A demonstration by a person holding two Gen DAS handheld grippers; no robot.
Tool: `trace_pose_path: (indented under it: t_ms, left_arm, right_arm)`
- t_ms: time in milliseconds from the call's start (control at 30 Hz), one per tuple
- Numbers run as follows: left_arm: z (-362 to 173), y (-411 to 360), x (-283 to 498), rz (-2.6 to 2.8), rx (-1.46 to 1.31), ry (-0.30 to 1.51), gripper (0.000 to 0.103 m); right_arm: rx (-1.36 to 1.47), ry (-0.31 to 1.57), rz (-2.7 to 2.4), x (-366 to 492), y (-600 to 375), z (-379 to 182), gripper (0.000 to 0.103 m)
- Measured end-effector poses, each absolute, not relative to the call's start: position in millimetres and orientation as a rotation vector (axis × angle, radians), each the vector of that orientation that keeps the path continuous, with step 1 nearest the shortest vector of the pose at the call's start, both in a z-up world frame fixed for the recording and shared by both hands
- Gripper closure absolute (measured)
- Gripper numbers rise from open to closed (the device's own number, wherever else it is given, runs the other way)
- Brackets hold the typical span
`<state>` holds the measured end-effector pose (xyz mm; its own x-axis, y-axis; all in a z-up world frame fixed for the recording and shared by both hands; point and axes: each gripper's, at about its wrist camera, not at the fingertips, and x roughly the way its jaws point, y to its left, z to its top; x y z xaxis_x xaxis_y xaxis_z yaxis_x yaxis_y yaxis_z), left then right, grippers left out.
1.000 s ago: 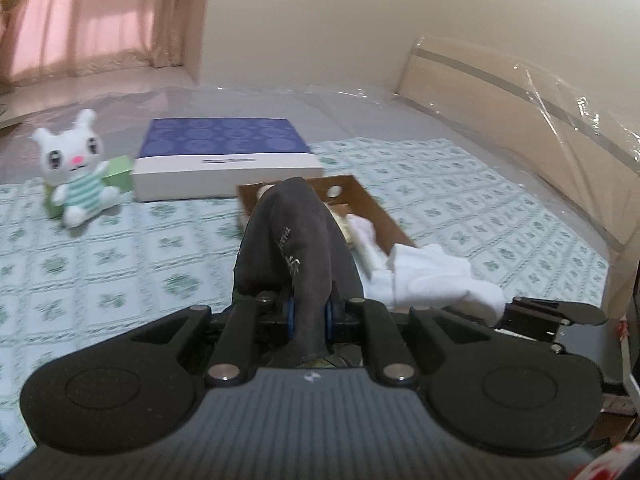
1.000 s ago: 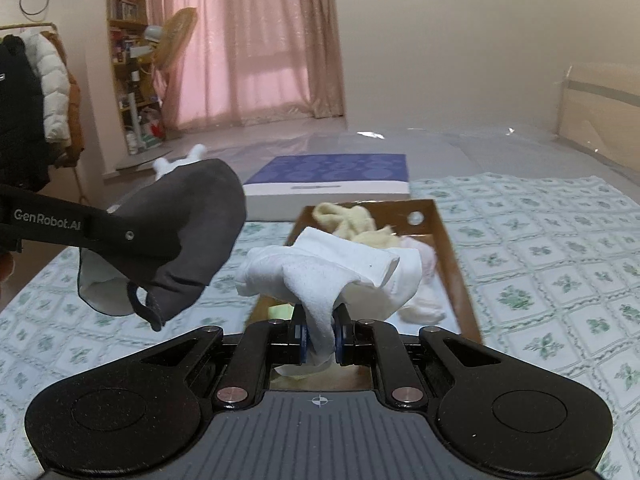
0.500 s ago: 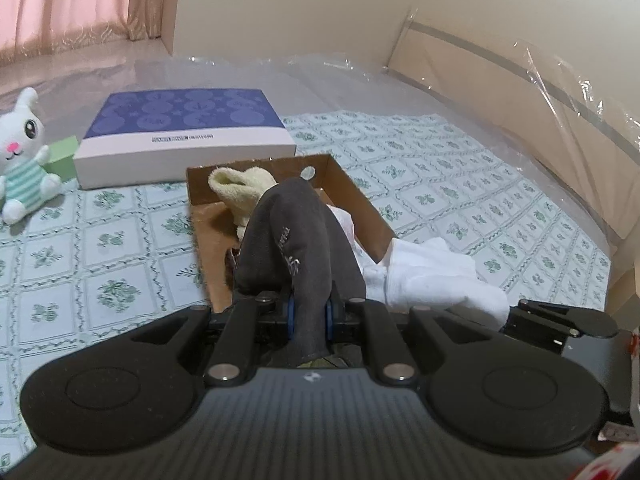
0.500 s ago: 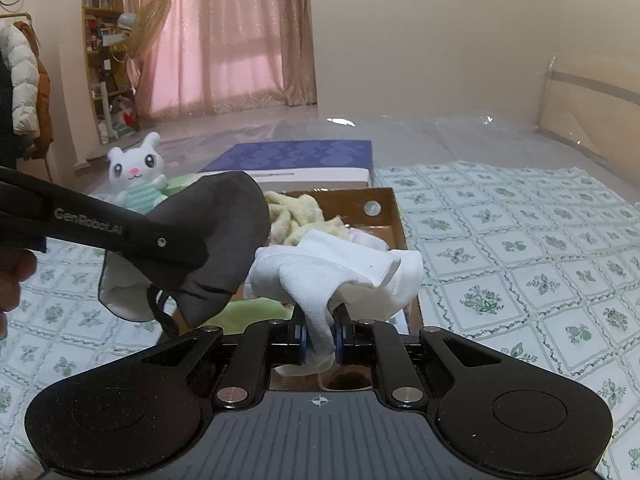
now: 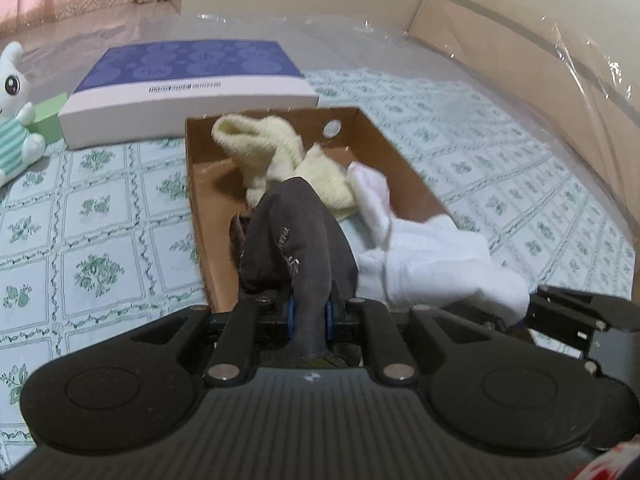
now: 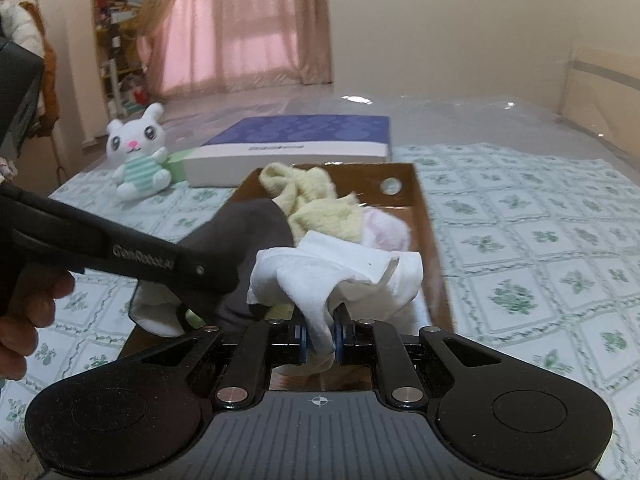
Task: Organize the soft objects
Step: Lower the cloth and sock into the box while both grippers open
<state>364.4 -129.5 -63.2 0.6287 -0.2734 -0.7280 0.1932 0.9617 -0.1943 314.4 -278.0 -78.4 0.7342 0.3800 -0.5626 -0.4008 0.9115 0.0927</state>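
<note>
My left gripper [image 5: 309,316] is shut on a dark grey sock [image 5: 296,240] and holds it over the near end of the brown cardboard box [image 5: 200,200]. My right gripper [image 6: 320,334] is shut on a white sock [image 6: 340,268], just right of the grey sock [image 6: 240,232], also over the box [image 6: 428,216]. The white sock also shows in the left wrist view [image 5: 432,264]. Inside the box lie yellow fluffy socks [image 5: 272,148] and a white-pink sock [image 5: 372,196].
A blue and white flat box [image 5: 188,80] lies behind the cardboard box. A white plush bunny [image 6: 138,156] leans on a green block [image 5: 50,110] at the left. The bed has a green floral sheet [image 5: 92,220] and a plastic-wrapped headboard [image 5: 540,80] at the right.
Both grippers moved forward over the cardboard box with their socks. The box and the yellow socks now sit closer and lower in both views.
</note>
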Motion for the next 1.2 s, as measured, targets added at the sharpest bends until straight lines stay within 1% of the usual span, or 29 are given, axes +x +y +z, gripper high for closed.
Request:
trace_pose_path:
  t_ms: [200,567,667,700,733,767,800,833,867,933,1033,1200]
  left_arm:
    - [-71,-130,364,-0.261,-0.068,0.860,0.091]
    - [-82,-161,374,-0.309,-0.013,0.889,0.091]
    - [-87,-164,376,-0.309,0.005,0.900,0.087]
    - [-87,-162,376,-0.308,0.001,0.906,0.084]
    - [-87,-160,375,-0.305,-0.003,0.907,0.081]
    - [-86,-157,373,-0.305,-0.008,0.906,0.076]
    - [-84,-154,371,-0.306,-0.010,0.899,0.071]
    - [-81,-151,368,-0.308,-0.011,0.892,0.067]
    - [-78,-148,365,-0.310,-0.008,0.882,0.061]
    - [-71,-143,357,-0.311,0.001,0.863,0.058]
    - [-59,-134,342,-0.314,0.001,0.838,0.049]
    - [-38,-124,312,-0.320,0.001,0.799,0.046]
  right_arm:
    - [-0.058,0.652,0.488,323,-268,-89,0.091]
    - [-0.066,0.773,0.370,338,-291,-98,0.090]
    - [-0.092,0.778,0.358,336,-287,-99,0.089]
    - [-0.101,0.785,0.356,336,-286,-100,0.086]
    - [-0.105,0.785,0.353,334,-284,-100,0.076]
    - [-0.106,0.776,0.346,332,-284,-98,0.059]
    - [-0.103,0.760,0.345,328,-284,-96,0.049]
    - [-0.098,0.738,0.346,324,-285,-94,0.035]
    - [-0.091,0.719,0.345,320,-286,-91,0.032]
    - [-0.073,0.702,0.348,313,-289,-85,0.031]
    - [-0.044,0.684,0.334,302,-292,-77,0.030]
    - [0.005,0.663,0.313,280,-296,-63,0.028]
